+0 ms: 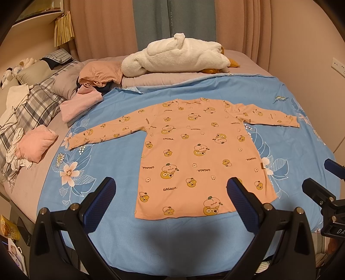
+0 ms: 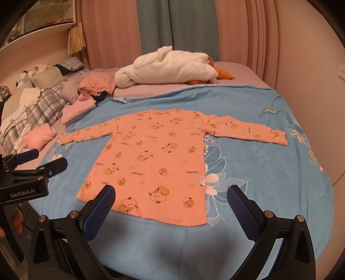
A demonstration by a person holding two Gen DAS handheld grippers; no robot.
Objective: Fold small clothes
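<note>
- The room is closing in behind with pink pleated curtains [image 1: 101,28] flanking a teal centre curtain [image 1: 172,19]; a shelf is sitting high on the left.
- The bed is wearing a light-blue cotton cover printed with white flowers and leaves [image 1: 301,137], lying smooth and giving a soft, yielding base — likely to drag along if a pinch goes too deep.
- A white fluffy fleece bundle [image 1: 176,58] is resting at the far end, well apart from the work.
- Along the left edge, loose clothes are waiting: a pink ribbed folded piece [image 1: 79,107] and a small salmon-pink rolled garment [image 1: 36,144], beside plaid grey pillows [image 1: 36,101].
- The peach long-sleeved child's top with cartoon bear print [image 1: 194,146] is lying flat in the middle of the cover, sleeves spread out to both sides, hem towards the cameras. It is looking thin, light and floppy — it should be drooping wherever unsupported, so cuffs, shoulder seams or hem corners seem the best places to pinch.
- The left gripper [image 1: 170,196] is hovering over the hem with its tongs spread wide, gripping nothing.
- The right gripper [image 2: 170,200] is likewise hanging wide apart and empty, near the hem.
</note>
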